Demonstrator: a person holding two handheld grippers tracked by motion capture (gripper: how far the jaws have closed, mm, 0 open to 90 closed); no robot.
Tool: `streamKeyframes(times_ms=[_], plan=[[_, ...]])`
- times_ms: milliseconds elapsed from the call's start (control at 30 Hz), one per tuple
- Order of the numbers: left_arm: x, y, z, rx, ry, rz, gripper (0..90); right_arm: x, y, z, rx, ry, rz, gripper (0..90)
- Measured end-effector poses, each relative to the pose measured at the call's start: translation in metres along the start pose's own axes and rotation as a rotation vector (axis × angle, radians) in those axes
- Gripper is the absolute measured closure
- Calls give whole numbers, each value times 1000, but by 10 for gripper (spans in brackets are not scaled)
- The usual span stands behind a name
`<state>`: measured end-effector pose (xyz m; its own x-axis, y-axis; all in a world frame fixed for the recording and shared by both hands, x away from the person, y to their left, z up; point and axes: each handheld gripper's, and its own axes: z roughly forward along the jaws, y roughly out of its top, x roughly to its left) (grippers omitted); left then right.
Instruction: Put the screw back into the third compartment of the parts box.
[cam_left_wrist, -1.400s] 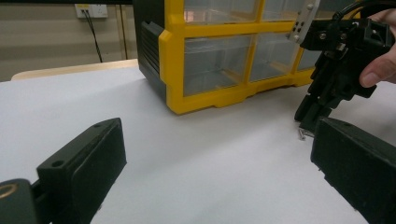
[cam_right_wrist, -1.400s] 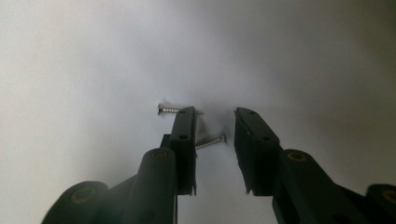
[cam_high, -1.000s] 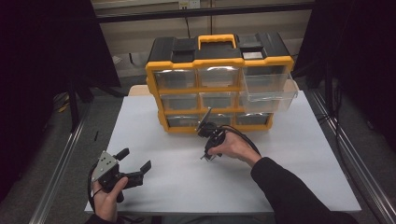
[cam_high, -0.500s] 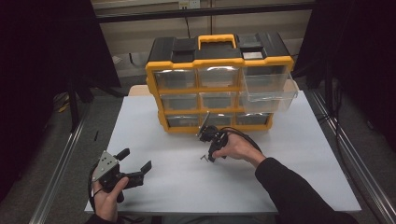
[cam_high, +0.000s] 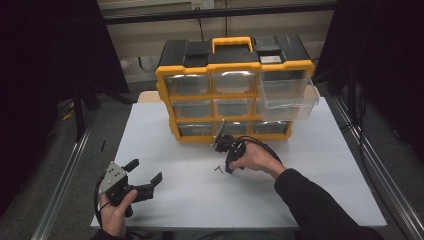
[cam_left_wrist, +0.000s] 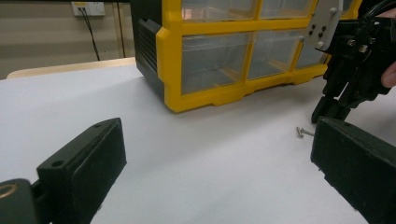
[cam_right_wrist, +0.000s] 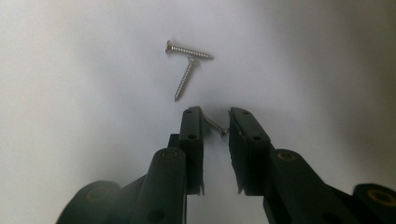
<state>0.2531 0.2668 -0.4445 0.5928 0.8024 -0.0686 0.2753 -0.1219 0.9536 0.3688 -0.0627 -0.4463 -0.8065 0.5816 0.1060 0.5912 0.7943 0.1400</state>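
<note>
Between the nearly closed right tool's (cam_right_wrist: 215, 122) jaws, untouched: a small, silvery, threaded screw (cam_right_wrist: 215, 125).

No text, label, brand or number can be read on anything here.

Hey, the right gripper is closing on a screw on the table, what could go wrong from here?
The right gripper has just been closing, with a screw lying slantwise across the gap between its fingers; caught that way, it may twist or pop out. Two more screws lie just ahead on the white table, touching each other, and a forward nudge could scatter them.
</note>
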Motion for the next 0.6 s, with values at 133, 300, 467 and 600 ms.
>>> streamKeyframes(times_ms=[133,300,467,600], plan=[[0,0,0,7,1,1,32,-2,0,-2,-22,8,-23,714],[0,0,0,-1,-7,0,32,0,2,1,-21,8,-61,697],[0,0,0,-2,-10,1,32,2,3,1,-19,-12,-105,749],[0,0,0,-2,-9,-1,32,5,5,3,0,3,-109,876]])
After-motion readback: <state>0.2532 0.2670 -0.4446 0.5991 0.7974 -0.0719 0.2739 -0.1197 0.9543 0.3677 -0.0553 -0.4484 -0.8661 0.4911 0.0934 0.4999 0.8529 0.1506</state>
